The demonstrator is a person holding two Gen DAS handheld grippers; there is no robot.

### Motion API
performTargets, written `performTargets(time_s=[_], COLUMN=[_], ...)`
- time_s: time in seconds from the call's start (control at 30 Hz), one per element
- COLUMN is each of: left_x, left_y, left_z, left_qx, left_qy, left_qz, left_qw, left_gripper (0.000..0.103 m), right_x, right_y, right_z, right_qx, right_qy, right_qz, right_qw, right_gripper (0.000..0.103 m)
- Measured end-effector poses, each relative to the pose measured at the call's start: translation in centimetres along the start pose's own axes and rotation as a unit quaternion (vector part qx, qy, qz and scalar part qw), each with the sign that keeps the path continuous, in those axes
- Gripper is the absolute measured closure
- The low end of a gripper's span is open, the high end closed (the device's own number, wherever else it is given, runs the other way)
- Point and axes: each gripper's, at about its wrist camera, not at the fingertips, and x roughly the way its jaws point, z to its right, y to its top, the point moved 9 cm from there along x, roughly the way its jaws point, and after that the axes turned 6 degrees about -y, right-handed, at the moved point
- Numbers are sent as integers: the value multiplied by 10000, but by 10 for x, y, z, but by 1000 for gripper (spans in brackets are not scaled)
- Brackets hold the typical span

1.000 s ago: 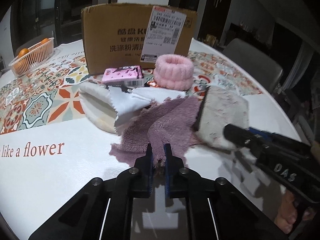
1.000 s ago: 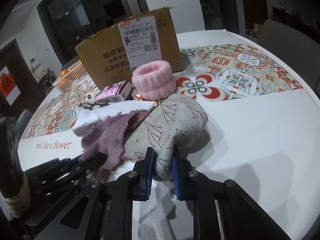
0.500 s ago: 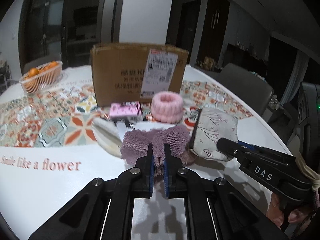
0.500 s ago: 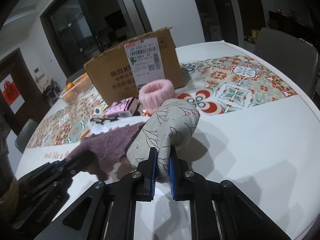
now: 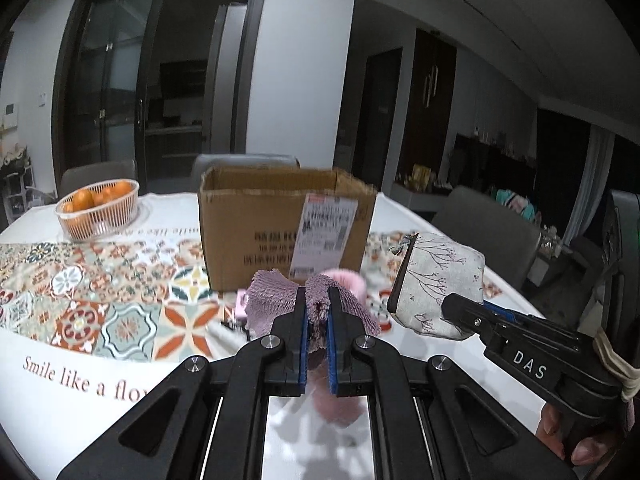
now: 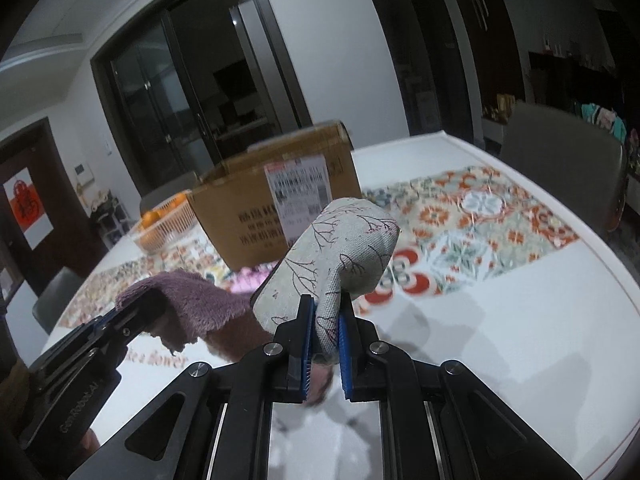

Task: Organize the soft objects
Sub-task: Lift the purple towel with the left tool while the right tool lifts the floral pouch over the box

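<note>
While cloths hang gripped, cardboard box (image 5: 280, 232) stands beyond.

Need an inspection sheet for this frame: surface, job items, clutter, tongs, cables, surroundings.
Surface: table with white cloth and tile-pattern runner.
Job's things: purple towel and floral pouch, both lifted; pink fuzzy band by the cardboard box, which is open-topped.
Clutter: basket of oranges.
Tongs: left tongs shut on the towel; right tongs shut on the pouch.
Cables: nothing seen.
Surroundings: grey chairs, dark glass doors.
</note>
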Motion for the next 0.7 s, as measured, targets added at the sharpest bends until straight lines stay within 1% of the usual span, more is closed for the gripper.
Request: performTargets(time_s=[0.27,0.47,0.7], left_x=[-13,-20,-23], left_y=[38,69,98], left_z=[-2,-2,-6], left_qx=[6,150,338], left_qy=[-37,25,142], left_qz=[468,790,1010], left_qw=[9989,9968,9942], left_gripper=[94,94,94], right_x=[-12,-17,-19], right_y=[33,57,79], right_z=[-15,-25,-36], right_qx=[7,59,29], right_qy=[141,240,298], right_qz=[411,620,844], right_qw=[9991,9978,9960], right_gripper=[90,90,90])
